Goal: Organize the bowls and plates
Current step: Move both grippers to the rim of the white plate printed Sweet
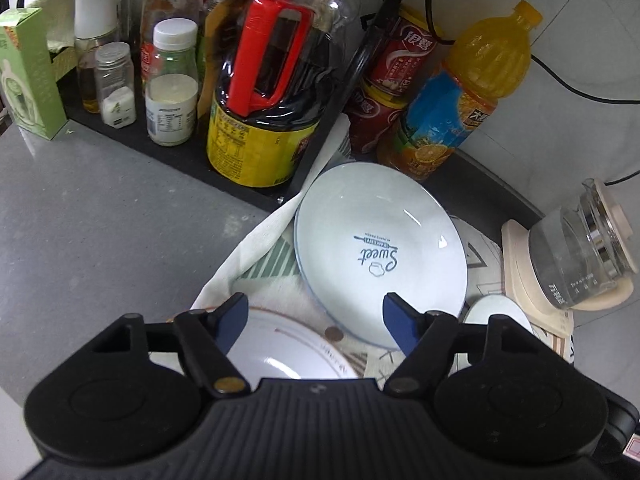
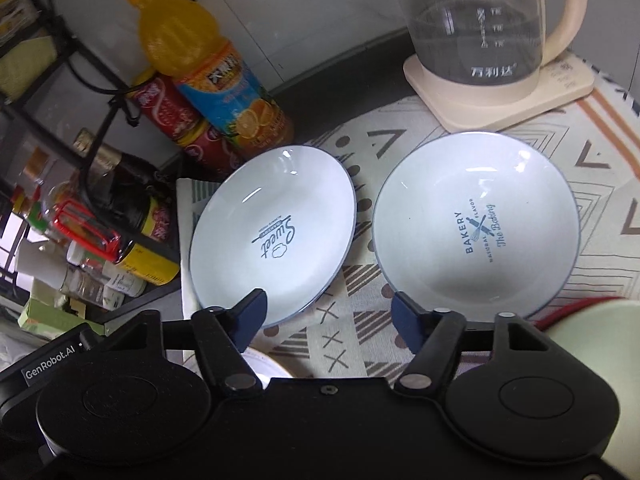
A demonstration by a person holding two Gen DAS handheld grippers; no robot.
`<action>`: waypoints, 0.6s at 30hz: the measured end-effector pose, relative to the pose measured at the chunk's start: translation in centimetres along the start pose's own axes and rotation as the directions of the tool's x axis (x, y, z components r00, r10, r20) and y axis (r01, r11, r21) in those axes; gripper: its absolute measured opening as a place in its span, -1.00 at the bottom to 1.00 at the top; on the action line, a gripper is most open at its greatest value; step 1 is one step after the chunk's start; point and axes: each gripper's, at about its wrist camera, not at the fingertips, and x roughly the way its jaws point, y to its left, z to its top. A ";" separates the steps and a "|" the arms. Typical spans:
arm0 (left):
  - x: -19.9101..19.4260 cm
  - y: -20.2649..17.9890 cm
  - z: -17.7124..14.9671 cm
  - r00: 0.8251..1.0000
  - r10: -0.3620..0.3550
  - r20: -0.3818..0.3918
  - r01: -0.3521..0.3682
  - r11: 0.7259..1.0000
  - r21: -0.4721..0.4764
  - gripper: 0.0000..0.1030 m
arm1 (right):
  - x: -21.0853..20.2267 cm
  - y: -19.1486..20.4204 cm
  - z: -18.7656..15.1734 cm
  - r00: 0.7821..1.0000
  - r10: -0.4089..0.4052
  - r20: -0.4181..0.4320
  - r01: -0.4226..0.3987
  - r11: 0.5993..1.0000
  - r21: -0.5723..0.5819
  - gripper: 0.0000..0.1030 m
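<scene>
Both spread and empty: left gripper (image 1: 316, 320) above the brown-rimmed plate (image 1: 288, 352), right gripper (image 2: 328, 316) between Sweet plate (image 2: 276, 216) and Bakery plate (image 2: 476, 224), 2 side by side on patterned cloth (image 2: 360, 280), likely lined up for stacking

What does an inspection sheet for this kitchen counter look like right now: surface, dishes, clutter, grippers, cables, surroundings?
Surface: grey counter, with a patterned cloth under the dishes.
Job's things: Sweet plate and Bakery plate side by side, apart; a brown-rimmed plate nearer the grippers.
Clutter: orange juice bottle, red cans, soy sauce jug, spice jars, green box, glass kettle on its base.
Grippers: left gripper and right gripper both open, holding nothing.
Cables: black cable along the wall.
Surroundings: white tiled wall.
</scene>
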 end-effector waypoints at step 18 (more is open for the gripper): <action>8.1 1.1 2.2 0.994 0.021 -0.103 -0.032 0.994 -0.108 -0.34 | 7.4 -0.1 2.7 0.986 0.010 -0.167 0.002 0.998 0.069 -0.27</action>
